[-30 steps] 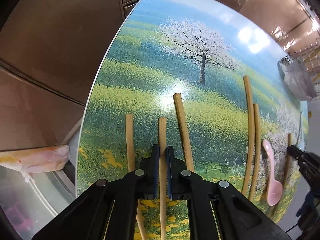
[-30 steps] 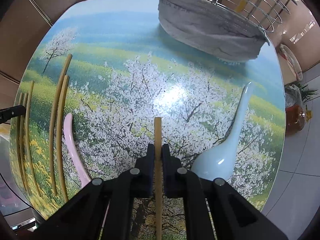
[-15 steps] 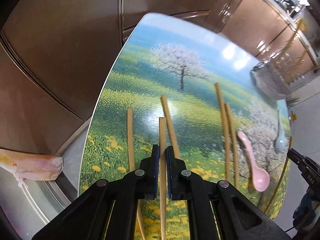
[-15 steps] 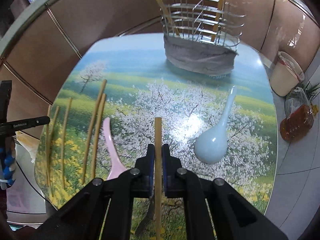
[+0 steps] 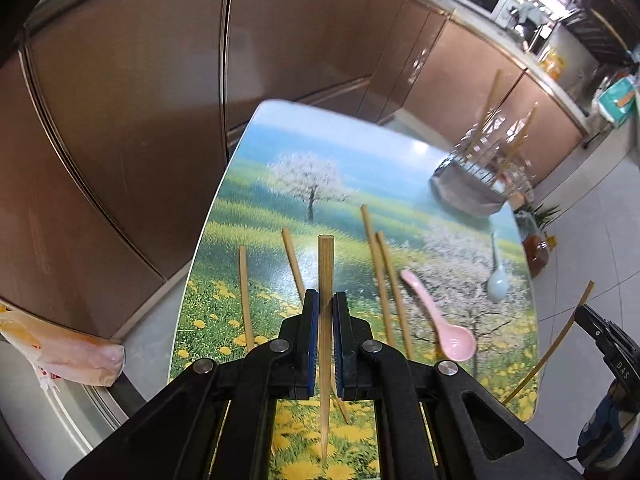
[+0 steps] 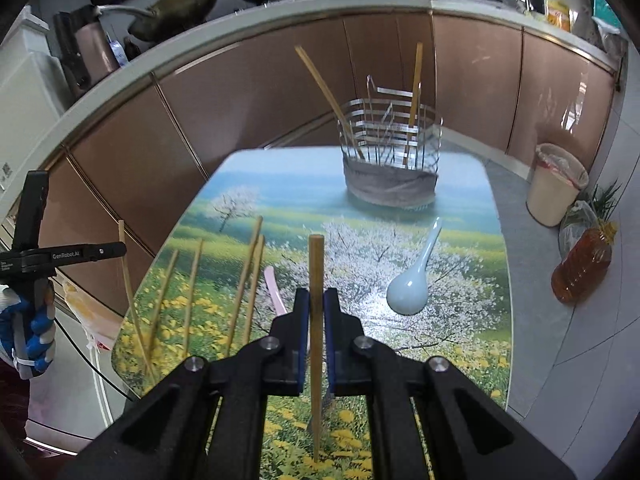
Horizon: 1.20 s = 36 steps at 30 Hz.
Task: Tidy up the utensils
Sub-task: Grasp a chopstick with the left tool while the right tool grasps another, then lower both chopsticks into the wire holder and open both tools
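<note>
Both hand-held grippers [image 5: 326, 304] lifted chopsticks [image 5: 325, 276] off table [image 5: 256, 184].

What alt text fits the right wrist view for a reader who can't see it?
The right gripper is shut on a chopstick above a table. A wire basket with two chopsticks stands at the far end, a pale blue spoon lying nearer.

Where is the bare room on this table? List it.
Free: the far left corner of the table, beside the wire basket, and the near right part past the blue spoon. Crowded: the left side, with loose chopsticks and the pink spoon.
</note>
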Each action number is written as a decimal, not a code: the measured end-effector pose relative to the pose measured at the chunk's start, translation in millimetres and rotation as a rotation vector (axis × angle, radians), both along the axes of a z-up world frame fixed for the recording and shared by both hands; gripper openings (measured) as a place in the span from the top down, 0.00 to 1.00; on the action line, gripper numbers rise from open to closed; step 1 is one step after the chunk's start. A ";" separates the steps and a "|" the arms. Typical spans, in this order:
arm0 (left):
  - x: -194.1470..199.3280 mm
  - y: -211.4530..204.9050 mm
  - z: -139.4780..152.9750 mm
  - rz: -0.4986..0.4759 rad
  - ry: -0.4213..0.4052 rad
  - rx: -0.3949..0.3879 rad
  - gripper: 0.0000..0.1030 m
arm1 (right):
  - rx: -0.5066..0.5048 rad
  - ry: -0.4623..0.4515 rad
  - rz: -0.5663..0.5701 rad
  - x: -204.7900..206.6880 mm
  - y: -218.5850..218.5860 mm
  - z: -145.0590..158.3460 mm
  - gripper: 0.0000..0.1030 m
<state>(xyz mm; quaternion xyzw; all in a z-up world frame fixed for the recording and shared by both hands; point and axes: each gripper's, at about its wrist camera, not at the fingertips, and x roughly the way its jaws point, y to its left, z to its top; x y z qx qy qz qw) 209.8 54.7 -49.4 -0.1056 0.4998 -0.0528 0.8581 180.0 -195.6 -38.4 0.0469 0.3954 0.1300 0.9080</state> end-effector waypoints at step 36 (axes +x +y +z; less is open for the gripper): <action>216.4 -212.7 141.6 -0.175 -0.607 -0.013 0.94 | 0.003 -0.505 -0.177 207.3 -70.3 144.5 0.94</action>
